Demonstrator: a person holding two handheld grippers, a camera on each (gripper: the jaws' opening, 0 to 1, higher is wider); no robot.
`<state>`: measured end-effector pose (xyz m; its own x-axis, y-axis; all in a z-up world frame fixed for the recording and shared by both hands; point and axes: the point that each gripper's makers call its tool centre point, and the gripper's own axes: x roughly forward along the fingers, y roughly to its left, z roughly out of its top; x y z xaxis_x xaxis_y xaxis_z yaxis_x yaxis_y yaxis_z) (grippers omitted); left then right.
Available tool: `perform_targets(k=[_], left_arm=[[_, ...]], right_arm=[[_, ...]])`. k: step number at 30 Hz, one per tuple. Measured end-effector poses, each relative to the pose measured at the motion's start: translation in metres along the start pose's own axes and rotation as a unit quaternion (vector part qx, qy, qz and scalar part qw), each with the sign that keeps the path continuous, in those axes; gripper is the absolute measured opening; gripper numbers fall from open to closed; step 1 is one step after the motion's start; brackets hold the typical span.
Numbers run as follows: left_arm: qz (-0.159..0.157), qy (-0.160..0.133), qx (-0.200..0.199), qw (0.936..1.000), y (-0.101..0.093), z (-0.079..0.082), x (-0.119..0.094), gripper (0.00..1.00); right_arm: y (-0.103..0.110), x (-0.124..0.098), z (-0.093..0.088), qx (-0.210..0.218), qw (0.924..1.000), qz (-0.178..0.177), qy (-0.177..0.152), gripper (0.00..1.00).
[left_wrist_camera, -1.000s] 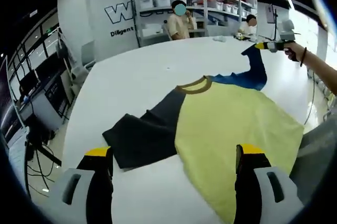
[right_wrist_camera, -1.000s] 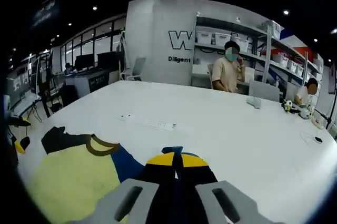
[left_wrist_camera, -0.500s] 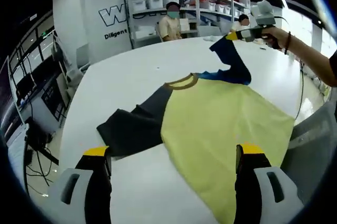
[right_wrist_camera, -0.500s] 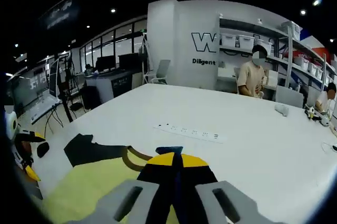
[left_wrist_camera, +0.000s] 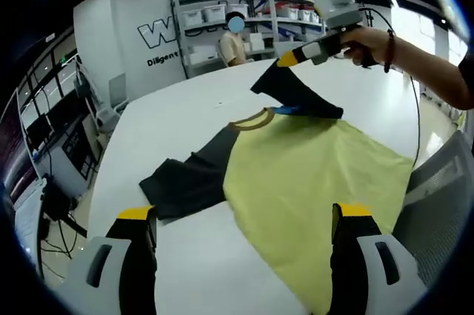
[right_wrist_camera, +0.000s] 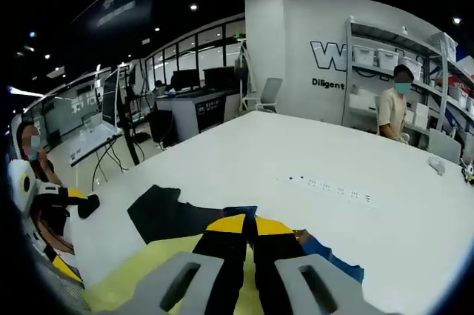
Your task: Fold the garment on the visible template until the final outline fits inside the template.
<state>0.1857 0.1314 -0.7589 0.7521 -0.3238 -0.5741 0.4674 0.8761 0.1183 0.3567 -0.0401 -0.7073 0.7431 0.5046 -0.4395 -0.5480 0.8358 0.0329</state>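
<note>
In the left gripper view, a large white surface (left_wrist_camera: 185, 118) carries a garment (left_wrist_camera: 296, 181), a shirt with a pale yellow body, a brown collar (left_wrist_camera: 253, 118) and dark sleeves. The yellow body spreads from the centre toward 4 o'clock. One dark sleeve (left_wrist_camera: 185, 181) lies flat on the surface toward 9 o'clock of the body. The left tongs (left_wrist_camera: 244, 230) rise from 6 o'clock with their two yellow-tipped jaws set wide apart, holding nothing, above the near edge of the shirt.

At 1 o'clock in the same view, a person's hand (left_wrist_camera: 368, 39) holds the right tongs (left_wrist_camera: 285, 59), which are clamped on the other sleeve (left_wrist_camera: 296, 93). That sleeve is lifted off the surface and hangs as a dark flap over the collar area, with a strip of blue showing beneath it.

In the right gripper view, the right tongs (right_wrist_camera: 248, 224) have their yellow tips pressed together on dark cloth at 6 o'clock. Below them lie the yellow body (right_wrist_camera: 148, 278), the flat dark sleeve (right_wrist_camera: 167, 215) toward 8 o'clock and a blue patch (right_wrist_camera: 329, 256) toward 4 o'clock. A white power strip (right_wrist_camera: 326, 185) rests on the surface toward 2 o'clock, well apart from the shirt.

Shelving with white bins (left_wrist_camera: 222, 15) stands beyond the surface, with a standing person (right_wrist_camera: 392, 111) beside it.
</note>
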Motion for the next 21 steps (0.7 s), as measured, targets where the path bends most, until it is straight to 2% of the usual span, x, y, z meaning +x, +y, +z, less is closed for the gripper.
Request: perform_targets(k=[4,7,10,13,21], left_arm=[[-0.003,-0.009,-0.007,0.9999,0.001,0.0,-0.002,0.99],[0.001,-0.012,-0.005,0.9999,0.003,0.0,-0.002,0.98],[0.019,-0.025,-0.001,0.9995,0.011,0.008,-0.008,0.96],[0.017,-0.041,-0.006,0.999,0.014,0.015,-0.012,0.97],[0.027,-0.033,-0.012,0.999,0.018,0.006,-0.014,0.97]], right_arm=[[0.032,0.014,0.005,-0.017,0.9996,0.022,-0.001,0.0],[0.049,0.022,0.0,-0.031,0.9991,0.029,0.006,0.0],[0.063,0.031,-0.013,-0.037,0.9983,0.037,0.025,0.0],[0.076,0.04,-0.03,-0.054,0.9965,0.042,0.048,0.0],[0.104,0.052,-0.064,-0.076,0.9911,0.067,0.086,0.0]])
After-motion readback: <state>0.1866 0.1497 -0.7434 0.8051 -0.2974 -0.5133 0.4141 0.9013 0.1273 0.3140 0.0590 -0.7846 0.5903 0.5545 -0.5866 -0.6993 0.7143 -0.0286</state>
